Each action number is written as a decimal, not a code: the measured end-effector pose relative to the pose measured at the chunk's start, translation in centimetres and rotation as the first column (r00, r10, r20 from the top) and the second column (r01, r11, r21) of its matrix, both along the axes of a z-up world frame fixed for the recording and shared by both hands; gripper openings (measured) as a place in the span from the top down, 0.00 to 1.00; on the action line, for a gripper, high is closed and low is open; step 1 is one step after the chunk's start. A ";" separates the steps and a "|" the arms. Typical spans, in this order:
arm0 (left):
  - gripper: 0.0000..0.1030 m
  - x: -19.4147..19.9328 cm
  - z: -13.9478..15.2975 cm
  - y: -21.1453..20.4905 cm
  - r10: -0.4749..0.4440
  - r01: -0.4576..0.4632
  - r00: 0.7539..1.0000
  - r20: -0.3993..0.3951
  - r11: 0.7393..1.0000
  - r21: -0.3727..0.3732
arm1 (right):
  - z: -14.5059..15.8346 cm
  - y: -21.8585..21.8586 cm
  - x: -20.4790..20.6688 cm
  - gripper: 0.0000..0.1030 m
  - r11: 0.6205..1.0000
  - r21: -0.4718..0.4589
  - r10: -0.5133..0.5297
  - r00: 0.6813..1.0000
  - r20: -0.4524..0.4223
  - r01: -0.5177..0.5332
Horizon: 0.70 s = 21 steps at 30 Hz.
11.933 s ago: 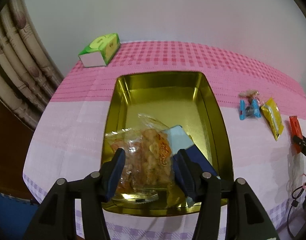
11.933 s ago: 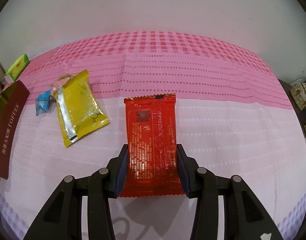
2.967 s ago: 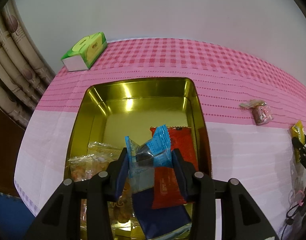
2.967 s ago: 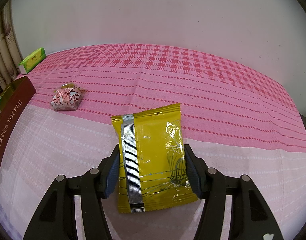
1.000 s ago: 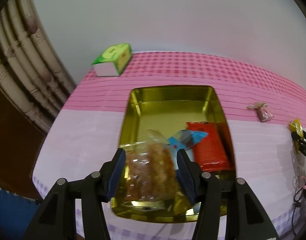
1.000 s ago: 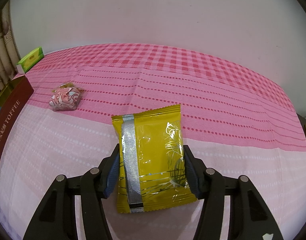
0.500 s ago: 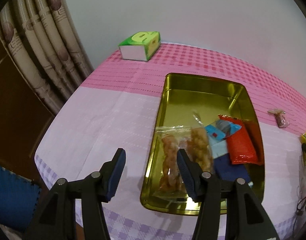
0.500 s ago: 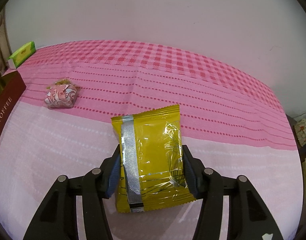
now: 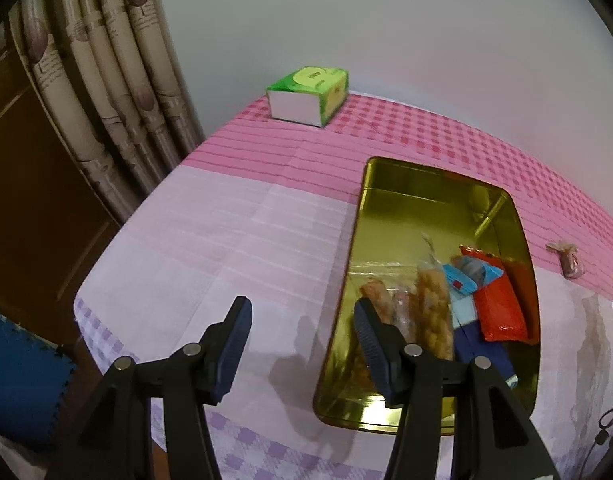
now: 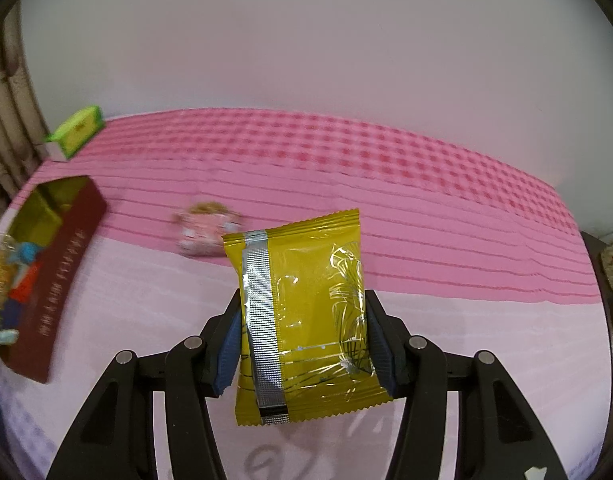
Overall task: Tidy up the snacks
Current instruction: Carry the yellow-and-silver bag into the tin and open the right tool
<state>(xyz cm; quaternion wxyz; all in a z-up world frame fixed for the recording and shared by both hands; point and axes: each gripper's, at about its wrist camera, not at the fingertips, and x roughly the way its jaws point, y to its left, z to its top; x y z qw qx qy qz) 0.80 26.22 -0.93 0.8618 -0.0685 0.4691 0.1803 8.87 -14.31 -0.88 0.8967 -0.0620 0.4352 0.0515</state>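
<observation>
From my left wrist, the gold tin [image 9: 502, 216] already holds the cracker bags [image 9: 428, 312], a blue packet [image 9: 464, 300] and a red packet [image 9: 500, 308]; a small pink candy [image 9: 568, 262] lies on the tablecloth [image 9: 226, 240]. My left gripper [image 9: 302, 320] is spread, holding nothing.

From my right wrist, my right gripper [image 10: 304, 338] pinches the yellow snack packet [image 10: 302, 312] above the cloth, not yet in the tin.

Plain pale wall [image 9: 386, 20] behind, pleated curtain [image 9: 106, 92] at left.
</observation>
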 end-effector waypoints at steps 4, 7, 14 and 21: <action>0.47 -0.1 -0.2 0.6 0.021 -0.021 1.000 -0.010 1.000 -0.011 | 1.0 4.0 -0.9 0.50 0.996 0.033 0.081 0.997 -0.005 -0.080; 0.47 -0.2 -0.1 0.8 0.032 -0.032 0.999 -0.011 0.999 0.001 | 1.6 7.0 -1.5 0.50 0.988 0.049 0.144 0.990 -0.006 -0.144; 0.47 -0.2 -0.1 1.1 0.038 -0.038 0.999 -0.012 0.999 -0.012 | 2.1 12.8 -2.6 0.50 0.964 0.082 0.253 0.968 -0.002 -0.252; 0.47 -0.3 -0.4 1.7 0.065 -0.065 0.998 -0.020 0.998 -0.024 | 2.1 16.5 -2.8 0.50 0.949 0.104 0.301 0.954 -0.010 -0.298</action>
